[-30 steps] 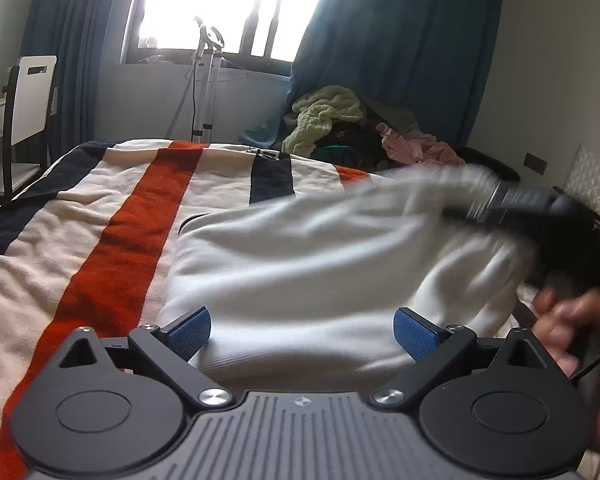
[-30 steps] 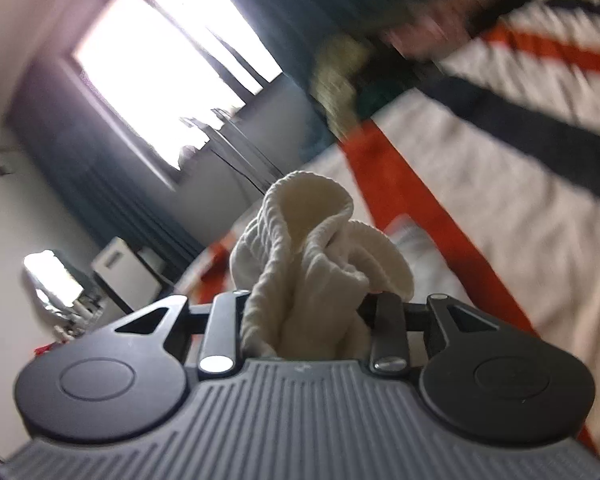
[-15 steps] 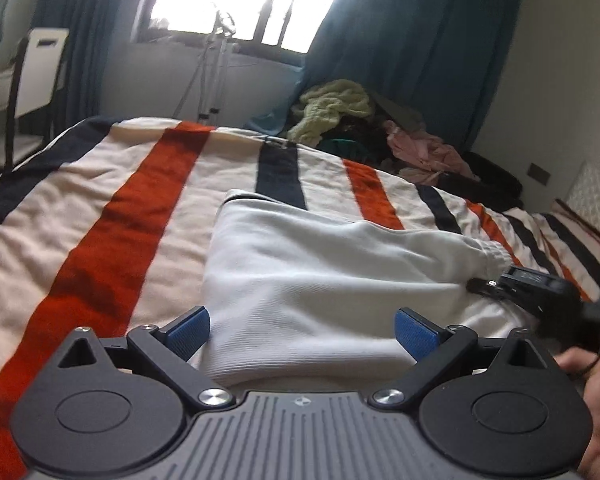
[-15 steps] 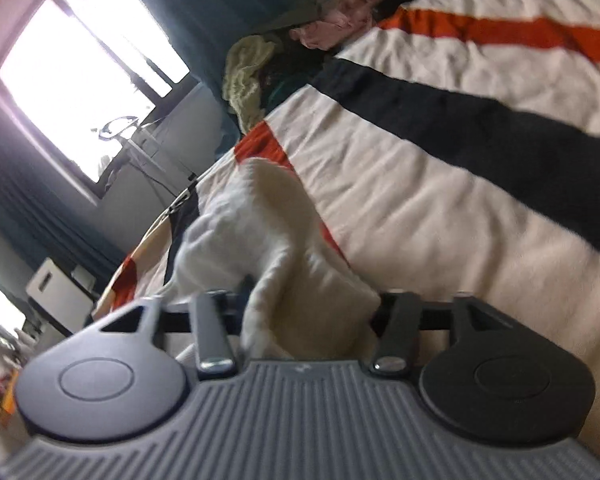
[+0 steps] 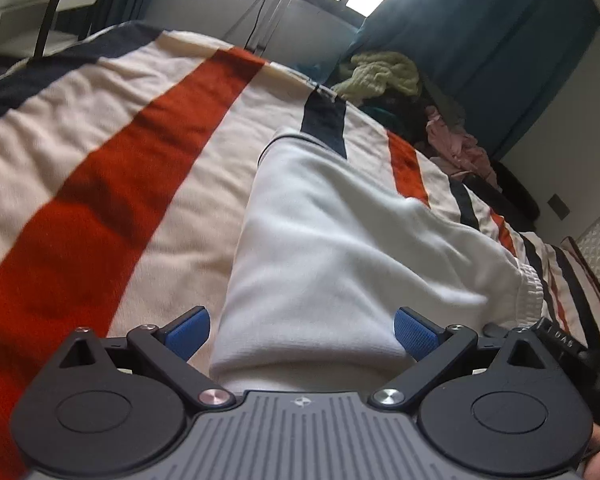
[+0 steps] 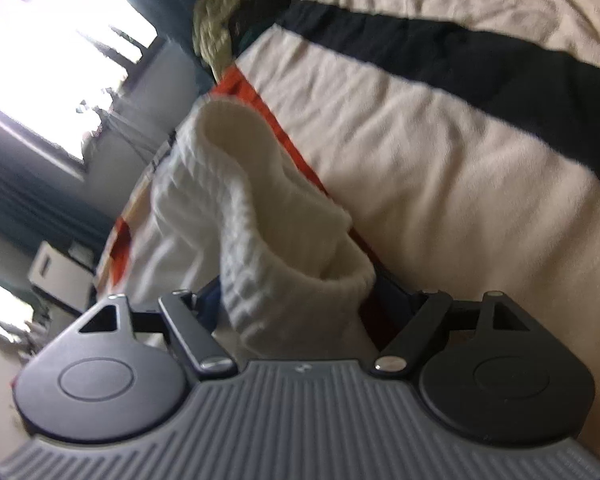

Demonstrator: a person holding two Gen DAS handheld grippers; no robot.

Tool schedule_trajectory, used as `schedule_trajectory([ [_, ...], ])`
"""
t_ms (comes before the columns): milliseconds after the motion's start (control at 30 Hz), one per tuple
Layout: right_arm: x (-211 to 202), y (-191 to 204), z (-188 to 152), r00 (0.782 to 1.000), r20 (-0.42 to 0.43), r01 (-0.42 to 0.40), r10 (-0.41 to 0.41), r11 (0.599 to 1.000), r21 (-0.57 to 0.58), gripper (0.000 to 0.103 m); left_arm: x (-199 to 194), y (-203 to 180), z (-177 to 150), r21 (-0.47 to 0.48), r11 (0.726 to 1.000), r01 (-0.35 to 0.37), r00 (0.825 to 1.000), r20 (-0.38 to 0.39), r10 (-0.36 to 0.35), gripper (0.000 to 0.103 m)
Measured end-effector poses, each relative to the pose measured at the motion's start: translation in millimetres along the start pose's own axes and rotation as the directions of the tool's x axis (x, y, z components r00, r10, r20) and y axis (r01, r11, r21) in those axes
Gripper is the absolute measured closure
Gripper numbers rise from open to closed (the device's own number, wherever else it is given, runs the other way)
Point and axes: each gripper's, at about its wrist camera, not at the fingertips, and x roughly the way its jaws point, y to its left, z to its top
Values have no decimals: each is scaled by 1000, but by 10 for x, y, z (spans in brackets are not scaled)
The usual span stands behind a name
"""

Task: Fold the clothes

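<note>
**A:** How do the jaws of the right gripper (image 6: 296, 300) stand?

**B:** Spread wide; they have just been opening. The ribbed waistband of the white knitted cotton garment (image 6: 260, 216) stands up in a loop between the fingers, but the pads no longer press on it, so it is released.

**A:** And the left gripper (image 5: 300, 332)?

**B:** Its jaws are apart too, with nothing clenched. Its blue ribbed pads (image 5: 188, 330) sit to either side of the garment's rounded near fold, and neither presses on the cloth.

**A:** Where does the garment lie?

**B:** Folded in a long band on the cream blanket with orange and navy stripes (image 5: 112, 184), running away from the left gripper. Its gathered elastic band lies at the right end, just beside the black body of the right gripper, which pokes into the left wrist view's lower right.

**A:** What is farther out?

**B:** A heap of loose clothes (image 5: 384, 74), pale green and pink, past the blanket's far edge, in front of the dark teal curtain (image 5: 480, 32). A bright window is beside it.
</note>
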Motion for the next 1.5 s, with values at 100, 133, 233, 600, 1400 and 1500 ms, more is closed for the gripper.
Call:
schedule_trajectory([
  [100, -1, 24, -48, 1000, -21, 11, -11, 999, -35, 24, 12, 4, -16, -5, 1000, -13, 1000, -1, 13, 3],
  [133, 1, 44, -61, 999, -30, 17, -19, 999, -49, 24, 17, 1, -20, -6, 1000, -16, 1000, -2, 16, 3],
  [233, -32, 94, -109, 998, -61, 26, -31, 997, -79, 24, 30, -12, -31, -7, 1000, -26, 1000, -3, 26, 3],
  [600, -327, 347, -177, 987, -47, -158, 153, 978, -135, 20, 60, 29, -28, -67, 998, 22, 1000, 6, -22, 13],
  [1400, -479, 92, -300, 984, 13, -177, 176, 984, 39, 73, 97, 442, -1, -355, 905, 233, 972, 60, -227, 62],
  [1500, -588, 123, -310, 976, 35, -215, 213, 976, 37, 73, 20, 485, -9, -384, 884, 266, 964, 83, -254, 64],
])
